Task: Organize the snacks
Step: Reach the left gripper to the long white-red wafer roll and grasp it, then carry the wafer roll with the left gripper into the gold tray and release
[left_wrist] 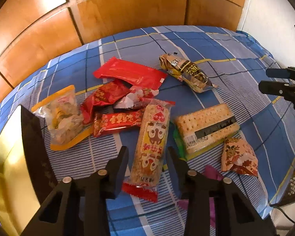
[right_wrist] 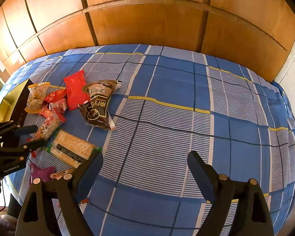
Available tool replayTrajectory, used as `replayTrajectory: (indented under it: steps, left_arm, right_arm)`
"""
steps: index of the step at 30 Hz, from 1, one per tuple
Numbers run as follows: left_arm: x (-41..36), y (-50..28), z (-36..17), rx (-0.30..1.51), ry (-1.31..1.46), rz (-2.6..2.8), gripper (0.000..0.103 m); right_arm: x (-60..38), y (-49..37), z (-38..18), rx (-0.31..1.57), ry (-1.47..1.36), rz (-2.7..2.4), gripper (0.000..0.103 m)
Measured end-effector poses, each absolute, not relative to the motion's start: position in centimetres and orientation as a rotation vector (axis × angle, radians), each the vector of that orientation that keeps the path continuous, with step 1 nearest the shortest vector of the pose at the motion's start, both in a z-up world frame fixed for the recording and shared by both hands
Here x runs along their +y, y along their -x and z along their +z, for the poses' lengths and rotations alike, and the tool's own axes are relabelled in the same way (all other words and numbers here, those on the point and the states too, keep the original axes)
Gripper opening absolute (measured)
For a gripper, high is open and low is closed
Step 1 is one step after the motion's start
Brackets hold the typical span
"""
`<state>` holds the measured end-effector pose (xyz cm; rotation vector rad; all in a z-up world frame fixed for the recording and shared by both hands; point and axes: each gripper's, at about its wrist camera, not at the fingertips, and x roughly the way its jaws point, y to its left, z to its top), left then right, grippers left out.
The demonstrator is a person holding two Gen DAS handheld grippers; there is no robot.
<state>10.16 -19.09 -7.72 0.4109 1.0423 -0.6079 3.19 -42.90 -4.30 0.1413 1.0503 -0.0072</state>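
My left hand-held gripper (left_wrist: 147,169) has its two fingers on each side of the long rice cracker pack (left_wrist: 149,148), near its low end with the red crimped edge. The fingers sit close to the pack's sides, but I can still see a little gap, so I do not think they are pinching it yet (from my other camera it is too small to tell). My right hand-held gripper (right_wrist: 145,167) is wide apart and has nothing in it. It hangs over bare bed sheet (right_wrist: 167,118), well away from the long pack.

All the snacks lie on the bed. The long pack is my landmark. Just right of it is the flat cracker sleeve (left_wrist: 206,125), almost touching. Beyond its far end sits a heap of small red packs (left_wrist: 116,106), and the far end rests against them. Left of it is the clear bag with yellow edges (left_wrist: 63,118), and past that the dark edge of a box (left_wrist: 35,147) with a gold inside.

What could go wrong? The wrapper is shiny and puffy, so it could slip out when I squeeze. Squeeze too hard and the crackers inside may crack. I hold it near one end, so the far end may droop and drag the red packs along. My right finger could also catch the green edge of the flat sleeve.
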Motion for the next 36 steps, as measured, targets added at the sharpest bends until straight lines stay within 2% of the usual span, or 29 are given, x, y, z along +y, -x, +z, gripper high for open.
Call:
replayTrajectory:
  steps: [3,5,8,17,21,30,36]
  left_arm:
    - [-19.1,-10.5,-9.2,1.095,-0.382,-0.601,0.030]
    - [-18.7,-10.1,-9.3,1.062,-0.346,-0.593,0.030]
    - [-18.0,-9.4,-8.9,1.045,-0.311,-0.549,0.029]
    - [-15.1,-6.8,-6.8,0.982,-0.224,-0.516,0.029]
    - [-13.6,-5.9,-5.4,0.959,-0.192,-0.512,0.029]
    - [-7.9,-4.7,-2.4,0.930,-0.093,-0.449,0.029]
    - [-3.5,-4.6,-0.8,0.886,-0.061,-0.260,0.029]
  right_arm:
    - [-42.8,-3.2,-4.3,1.054,-0.131,-0.010,0.072]
    - [-42.7,-3.3,-4.4,1.061,-0.125,-0.006,0.056]
    - [-42.1,-3.2,-4.5,1.068,-0.108,0.032,0.046]
    - [-35.7,-1.6,-3.5,1.046,-0.061,0.504,0.046]
    - [-31.5,-0.4,-4.0,1.065,0.047,0.639,0.054]
    - [-25.0,0.1,-7.4,1.082,0.367,0.651,0.057]
    - [-24.5,-0.1,-8.4,1.053,0.378,0.612,0.057]
